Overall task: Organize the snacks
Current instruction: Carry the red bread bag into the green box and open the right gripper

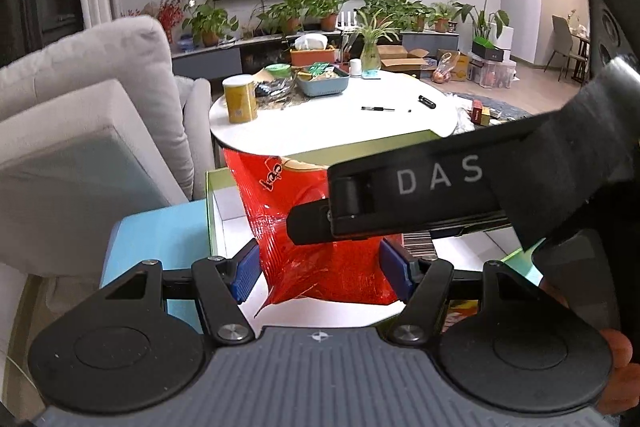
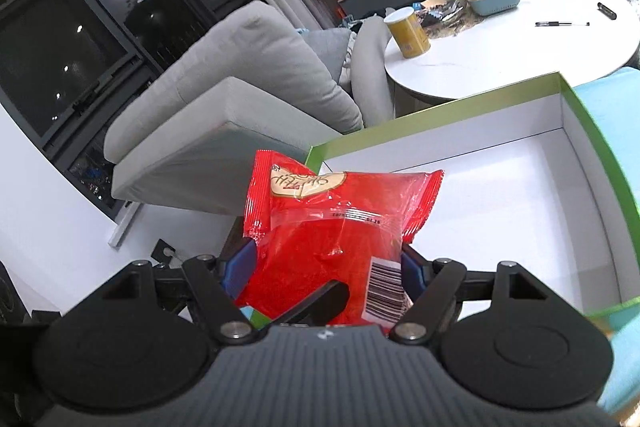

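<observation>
A red snack bag (image 1: 296, 227) sits between the blue pads of my left gripper (image 1: 320, 273), which is shut on it, above a shallow white box with a green rim (image 1: 209, 211). My right gripper (image 2: 324, 273) is shut on a red snack bag (image 2: 332, 223) with a barcode, held over the near left corner of the same box (image 2: 480, 203). The black body of the right gripper (image 1: 420, 199) crosses the left wrist view just over the left gripper's bag. I cannot tell whether both grippers hold one bag or two.
The box rests on a light blue surface (image 1: 160, 239). A grey sofa (image 2: 248, 83) stands to the left. Beyond is a round white table (image 1: 332, 123) with a yellow can (image 1: 239, 99), a blue basket (image 1: 324, 81) of snacks and pens.
</observation>
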`<state>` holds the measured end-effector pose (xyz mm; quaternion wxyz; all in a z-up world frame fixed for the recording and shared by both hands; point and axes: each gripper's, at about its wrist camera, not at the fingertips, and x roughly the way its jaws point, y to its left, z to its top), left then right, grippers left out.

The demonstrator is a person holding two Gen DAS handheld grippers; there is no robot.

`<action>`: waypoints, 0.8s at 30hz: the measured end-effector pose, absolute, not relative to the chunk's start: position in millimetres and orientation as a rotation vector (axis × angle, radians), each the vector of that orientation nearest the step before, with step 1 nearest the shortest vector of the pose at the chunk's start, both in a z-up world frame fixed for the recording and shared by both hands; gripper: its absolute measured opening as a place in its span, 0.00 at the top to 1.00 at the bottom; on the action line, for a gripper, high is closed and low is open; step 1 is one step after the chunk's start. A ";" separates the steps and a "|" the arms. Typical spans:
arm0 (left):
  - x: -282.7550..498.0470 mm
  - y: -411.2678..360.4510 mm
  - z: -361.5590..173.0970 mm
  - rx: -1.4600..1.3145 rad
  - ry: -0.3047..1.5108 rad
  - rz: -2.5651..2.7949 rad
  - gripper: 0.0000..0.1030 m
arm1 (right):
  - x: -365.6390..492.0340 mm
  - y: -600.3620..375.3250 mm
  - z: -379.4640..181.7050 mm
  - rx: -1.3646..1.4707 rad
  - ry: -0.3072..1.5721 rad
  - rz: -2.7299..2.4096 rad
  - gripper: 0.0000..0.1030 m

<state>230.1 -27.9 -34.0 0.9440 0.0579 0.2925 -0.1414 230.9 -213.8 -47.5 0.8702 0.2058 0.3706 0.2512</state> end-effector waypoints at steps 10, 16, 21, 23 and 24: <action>244.8 -21.6 -60.7 0.105 0.693 -0.258 0.33 | 245.4 -208.4 -74.7 0.419 0.871 0.494 0.35; 232.6 -15.8 -55.3 0.111 0.683 -0.230 0.34 | 234.7 -208.6 -66.7 0.381 0.840 0.471 0.34; 211.1 -14.9 -30.3 0.143 0.607 -0.195 0.30 | 219.3 -213.6 -46.3 0.378 0.777 0.460 0.34; 200.4 -13.0 -18.8 0.141 0.575 -0.190 0.26 | 209.2 -217.3 -35.2 0.383 0.748 0.465 0.34; 195.2 -11.4 -13.3 0.139 0.561 -0.186 0.26 | 204.1 -218.9 -29.6 0.386 0.734 0.468 0.34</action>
